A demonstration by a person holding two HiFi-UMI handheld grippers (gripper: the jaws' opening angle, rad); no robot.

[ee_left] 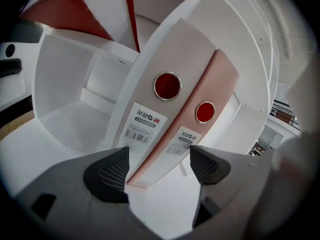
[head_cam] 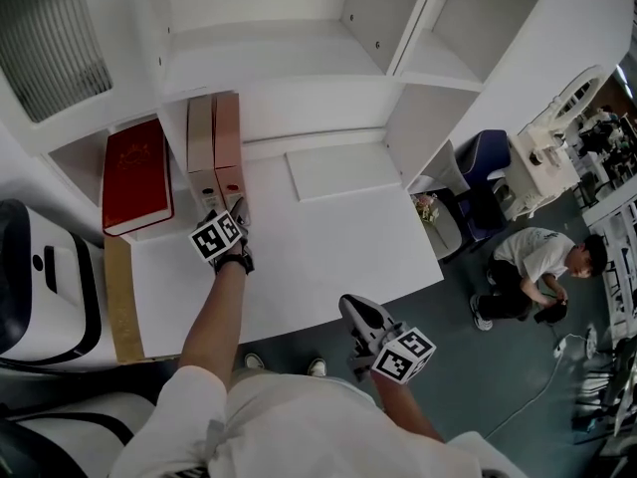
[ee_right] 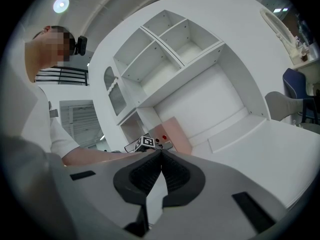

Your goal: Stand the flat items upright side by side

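Observation:
Two lever-arch binders stand upright side by side against the shelf's divider: a pale beige one (head_cam: 200,145) (ee_left: 150,99) and a pink one (head_cam: 228,142) (ee_left: 200,119). My left gripper (head_cam: 238,213) (ee_left: 159,169) is at the foot of their spines. Its jaws are open, and the pink binder's lower end sits between them with a gap to the right pad (ee_left: 205,164). A red book (head_cam: 136,175) lies cover-up in the compartment to the left. My right gripper (head_cam: 360,319) (ee_right: 161,156) is shut and empty, held off the desk's front edge.
The white desk (head_cam: 328,257) carries a low raised slab (head_cam: 338,170) under the shelf unit (head_cam: 299,38). A tan board (head_cam: 121,302) runs along the desk's left edge beside a white machine (head_cam: 40,277). A person (head_cam: 528,262) crouches on the floor at right near a blue chair (head_cam: 488,162).

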